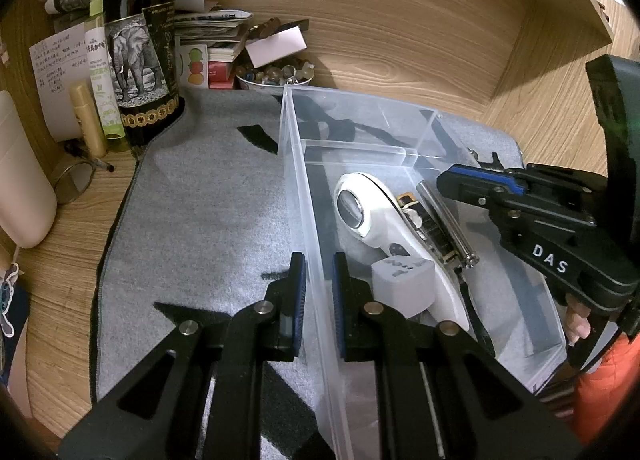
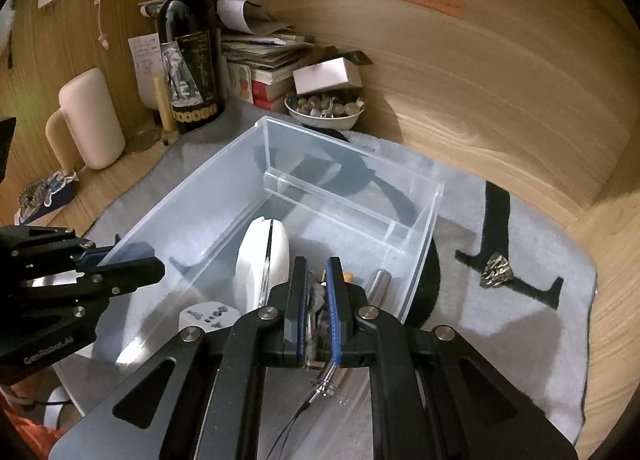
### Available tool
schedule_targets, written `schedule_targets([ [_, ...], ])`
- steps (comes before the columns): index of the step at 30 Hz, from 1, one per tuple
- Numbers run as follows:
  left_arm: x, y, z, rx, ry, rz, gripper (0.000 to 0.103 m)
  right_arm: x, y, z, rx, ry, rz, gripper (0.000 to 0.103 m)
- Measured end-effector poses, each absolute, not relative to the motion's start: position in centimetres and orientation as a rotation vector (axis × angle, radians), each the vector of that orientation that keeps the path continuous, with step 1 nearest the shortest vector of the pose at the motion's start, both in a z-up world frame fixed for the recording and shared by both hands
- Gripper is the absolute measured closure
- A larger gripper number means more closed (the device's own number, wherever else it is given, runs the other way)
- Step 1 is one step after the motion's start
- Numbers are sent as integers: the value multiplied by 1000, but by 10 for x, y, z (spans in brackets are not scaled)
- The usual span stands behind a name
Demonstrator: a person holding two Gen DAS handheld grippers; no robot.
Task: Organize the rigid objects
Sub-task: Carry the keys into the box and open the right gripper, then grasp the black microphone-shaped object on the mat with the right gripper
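Observation:
A clear plastic bin [image 1: 296, 164] [image 2: 192, 260] stands on a grey mat. In it lie a white handheld device [image 1: 372, 216] [image 2: 256, 256], a grey plug adapter cube [image 1: 404, 280] [image 2: 200, 316], a metal cylinder [image 1: 444, 216] [image 2: 380, 280] and a black-and-gold item [image 1: 424, 220]. My left gripper [image 1: 319, 272] is shut on the bin's left wall near the front. My right gripper [image 2: 317, 272] hangs over the bin, its fingers narrow with nothing clearly held; it also shows in the left wrist view [image 1: 472, 180]. A spiky metal piece [image 2: 496, 270] lies on the mat right of the bin.
A wine bottle [image 1: 140, 40] [image 2: 192, 52], small bottles [image 1: 96, 72], stacked books [image 2: 264, 56], a bowl of stones [image 1: 274, 78] [image 2: 326, 110] and a beige container [image 2: 92, 120] crowd the back left. Wooden walls close in behind and at the right.

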State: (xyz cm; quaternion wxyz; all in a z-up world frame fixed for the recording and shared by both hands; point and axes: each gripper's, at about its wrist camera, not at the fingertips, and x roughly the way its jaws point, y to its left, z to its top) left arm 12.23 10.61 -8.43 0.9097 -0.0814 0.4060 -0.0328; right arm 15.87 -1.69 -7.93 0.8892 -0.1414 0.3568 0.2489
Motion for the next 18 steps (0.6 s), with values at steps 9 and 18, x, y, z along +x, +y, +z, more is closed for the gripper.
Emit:
schedule_targets([
  [9,122,106,-84,-166,837,-67,91,148,-27,-67,-245,708,515,58],
  [18,122,107,-84,-166,837,-67,91,130,-62,-35,-161,589,439,24],
])
